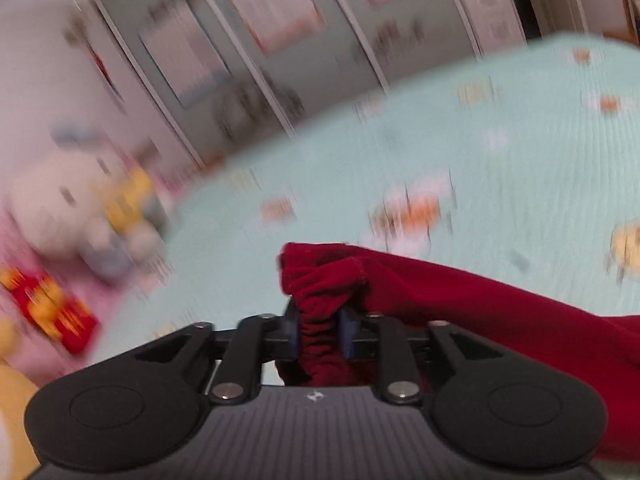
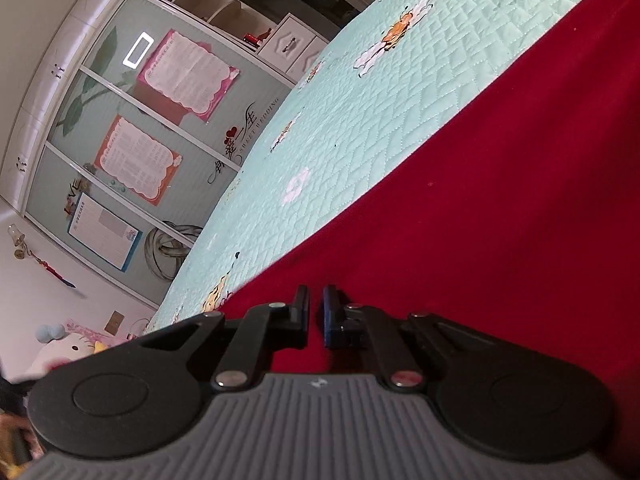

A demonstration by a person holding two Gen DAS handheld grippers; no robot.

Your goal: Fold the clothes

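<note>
Because the red garment (image 1: 460, 292) lies spread on the bed (image 1: 440, 140), your two grippers work it from one edge. Its gathered, elasticated end stands between the jaws of your left gripper (image 1: 320, 332); the blue pads flank the bunched cloth, but blur prevents telling whether they press on it or have let go. From there the cloth runs out flat across the quilted cover toward the far edge of the bed.

Your right gripper (image 2: 316, 316) sits low over the flat red cloth, its jaws drawn nearly together with only a thin slit between them, probably pinching a fold, though that contact is hidden.

Both grippers point forward and slightly downward. Beyond the bed's edge stand the wardrobe (image 2: 132, 128) and soft toys (image 1: 80, 208).
</note>
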